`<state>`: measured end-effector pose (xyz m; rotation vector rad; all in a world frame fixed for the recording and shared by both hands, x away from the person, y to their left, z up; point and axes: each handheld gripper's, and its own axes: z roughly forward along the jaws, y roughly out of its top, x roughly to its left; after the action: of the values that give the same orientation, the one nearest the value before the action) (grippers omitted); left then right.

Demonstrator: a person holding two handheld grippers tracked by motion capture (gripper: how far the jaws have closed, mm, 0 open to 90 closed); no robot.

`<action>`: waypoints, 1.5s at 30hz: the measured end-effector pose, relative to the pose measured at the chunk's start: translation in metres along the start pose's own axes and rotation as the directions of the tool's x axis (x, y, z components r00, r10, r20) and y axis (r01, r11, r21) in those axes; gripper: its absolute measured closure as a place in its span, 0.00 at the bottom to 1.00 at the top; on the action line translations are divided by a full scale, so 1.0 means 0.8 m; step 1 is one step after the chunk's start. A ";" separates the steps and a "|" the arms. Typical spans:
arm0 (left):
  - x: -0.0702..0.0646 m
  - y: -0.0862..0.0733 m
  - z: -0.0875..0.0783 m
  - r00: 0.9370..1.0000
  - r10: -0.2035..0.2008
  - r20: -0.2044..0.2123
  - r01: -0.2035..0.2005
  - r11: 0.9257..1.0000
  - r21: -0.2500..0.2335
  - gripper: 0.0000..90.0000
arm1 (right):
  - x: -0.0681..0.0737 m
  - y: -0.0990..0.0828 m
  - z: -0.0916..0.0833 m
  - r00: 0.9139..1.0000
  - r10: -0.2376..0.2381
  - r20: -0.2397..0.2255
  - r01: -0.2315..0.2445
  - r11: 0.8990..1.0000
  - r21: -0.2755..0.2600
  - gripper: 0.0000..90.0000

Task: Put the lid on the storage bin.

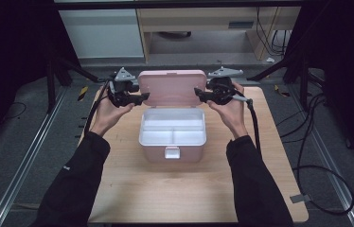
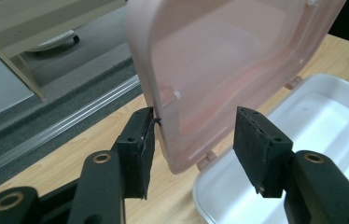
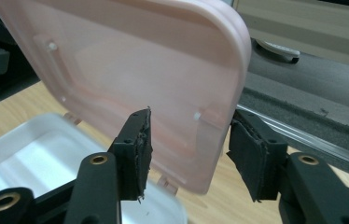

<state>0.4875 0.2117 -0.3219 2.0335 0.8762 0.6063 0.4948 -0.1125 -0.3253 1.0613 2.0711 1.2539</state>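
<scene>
Dark sleeves reach in from the near edge of the worktop [image 1: 132, 198] as we work the pink lid [image 1: 172, 87] of the storage box [image 1: 172, 142], which sits at the middle of the worktop with its white compartments bare. We have the lid upright on its hinge at the far side of the box. Our left tool [image 1: 143, 98] and right tool [image 1: 198, 91] each straddle a side edge of the lid, jaws about half open; the pads look near the plastic, not clamped. We judge the opening step nearly done; next, both tools must back off sideways without tipping the lid forward.
</scene>
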 end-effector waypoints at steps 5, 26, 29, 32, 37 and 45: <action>-0.014 -0.008 -0.013 0.999 0.032 -0.003 -0.032 0.999 0.016 0.55 | 0.013 -0.010 -0.014 1.000 -0.015 0.004 0.015 1.000 0.018 0.56; -0.058 -0.069 -0.036 0.988 0.153 0.008 -0.153 0.984 0.090 0.57 | 0.034 -0.087 -0.048 0.997 -0.071 -0.041 0.074 0.994 0.084 0.54; -0.059 -0.080 -0.035 0.990 0.142 0.005 -0.142 0.985 0.094 0.56 | 0.031 -0.096 -0.050 0.998 -0.057 -0.040 0.061 0.994 0.091 0.53; -0.059 -0.091 -0.030 0.992 0.121 0.023 -0.123 0.987 0.100 0.54 | 0.028 -0.105 -0.053 0.998 -0.053 -0.040 0.057 0.993 0.103 0.53; -0.060 -0.101 -0.024 0.993 0.113 0.025 -0.115 0.987 0.114 0.53 | 0.017 -0.119 -0.063 1.000 -0.019 -0.024 0.021 0.995 0.097 0.53; -0.064 -0.125 -0.038 0.996 0.056 0.073 -0.060 0.997 0.055 0.50 | 0.012 -0.138 -0.070 1.000 -0.006 -0.018 0.008 0.995 0.104 0.51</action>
<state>0.3978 0.2298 -0.3933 2.1253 0.8029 0.5429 0.4082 -0.1635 -0.3978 1.0909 2.1720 1.1667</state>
